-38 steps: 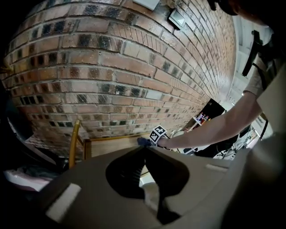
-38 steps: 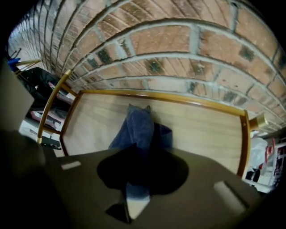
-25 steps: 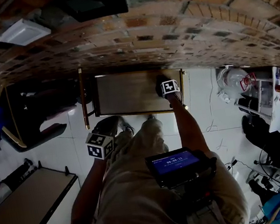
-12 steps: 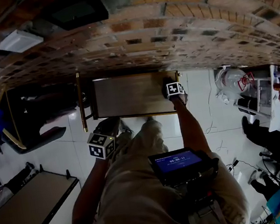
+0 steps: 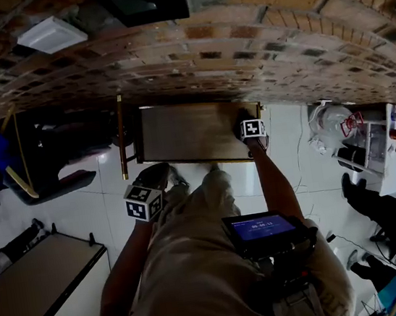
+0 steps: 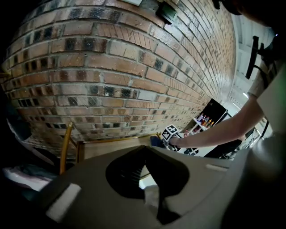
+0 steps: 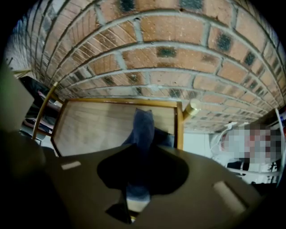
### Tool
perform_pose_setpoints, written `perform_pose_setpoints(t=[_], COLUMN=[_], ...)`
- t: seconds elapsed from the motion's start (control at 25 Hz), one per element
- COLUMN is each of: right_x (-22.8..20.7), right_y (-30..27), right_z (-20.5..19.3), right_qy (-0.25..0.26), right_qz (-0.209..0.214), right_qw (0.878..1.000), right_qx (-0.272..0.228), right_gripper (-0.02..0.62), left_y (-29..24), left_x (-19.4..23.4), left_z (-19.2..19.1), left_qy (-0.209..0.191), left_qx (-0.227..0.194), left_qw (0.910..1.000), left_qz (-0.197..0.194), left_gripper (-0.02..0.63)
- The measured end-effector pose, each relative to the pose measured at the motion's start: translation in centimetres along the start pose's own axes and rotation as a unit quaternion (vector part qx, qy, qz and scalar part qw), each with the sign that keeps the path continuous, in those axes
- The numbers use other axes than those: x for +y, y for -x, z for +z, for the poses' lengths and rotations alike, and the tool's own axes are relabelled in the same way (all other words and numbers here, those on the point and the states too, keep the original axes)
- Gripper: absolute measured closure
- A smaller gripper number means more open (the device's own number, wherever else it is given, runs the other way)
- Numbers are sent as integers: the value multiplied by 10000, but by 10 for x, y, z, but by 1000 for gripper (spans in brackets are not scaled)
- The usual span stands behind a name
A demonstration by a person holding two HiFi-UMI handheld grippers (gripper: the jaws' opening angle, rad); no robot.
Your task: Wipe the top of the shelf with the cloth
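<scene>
Shelf (image 5: pixel 180 134): wooden top, against brick wall (image 5: pixel 241 45).
Cloth (image 7: pixel 143 127): blue, on shelf's right end.
Right claw (image 5: pixel 250 126): clamped on cloth; wiping appears under way.
Left claw (image 5: pixel 144 201): closed, empty, off shelf.
Next: probably a sweep left.

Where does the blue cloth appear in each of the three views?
Head view: cloth at the shelf top's right end, barely visible under the right gripper.
Left gripper view: small blue patch near centre, beside the right gripper.
Right gripper view: centre, between the shut jaws, lying on the shelf top.
Shared landmark: the shelf top against the brick wall.
</scene>
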State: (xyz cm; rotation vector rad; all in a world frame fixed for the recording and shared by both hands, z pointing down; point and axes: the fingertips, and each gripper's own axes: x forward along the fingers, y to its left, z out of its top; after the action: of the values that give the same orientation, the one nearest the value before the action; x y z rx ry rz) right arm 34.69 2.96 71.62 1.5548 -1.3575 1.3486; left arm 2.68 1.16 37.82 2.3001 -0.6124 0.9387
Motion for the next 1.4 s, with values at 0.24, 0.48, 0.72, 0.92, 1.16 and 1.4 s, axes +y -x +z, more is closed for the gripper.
perform_pose_setpoints(t=[0.24,0.48,0.72,0.92,1.16,1.4], right_x=[64,168,288,369,454,503], right_y=[12,6,11,-2,-20,-39], right_z=[12,23,28,32,36,34], right_qy=[123,580,1121,1366,1578,1532], right_qz=[247,835,1484,1933,2176,2232], right_qw=[9996,9948,9825,9716,9631,9625], right_qx=[-30,-48,9,30,92,168], right_gripper=[520,520,520,520,520,520], left_y=[13,27,47,58,84,102], left_x=[23,45,71,94,128,165], left_z=[-14,-20,-35,-48,-65,-73], left_qy=[197,338,430,604,615,487], left_qx=[-49,-188,-278,-310,-271,-156], left_qw=[9997,9991,9985,9975,9976,9986], left_qz=[116,151,209,199,153,166], left_gripper=[627,627,627,627,627,627])
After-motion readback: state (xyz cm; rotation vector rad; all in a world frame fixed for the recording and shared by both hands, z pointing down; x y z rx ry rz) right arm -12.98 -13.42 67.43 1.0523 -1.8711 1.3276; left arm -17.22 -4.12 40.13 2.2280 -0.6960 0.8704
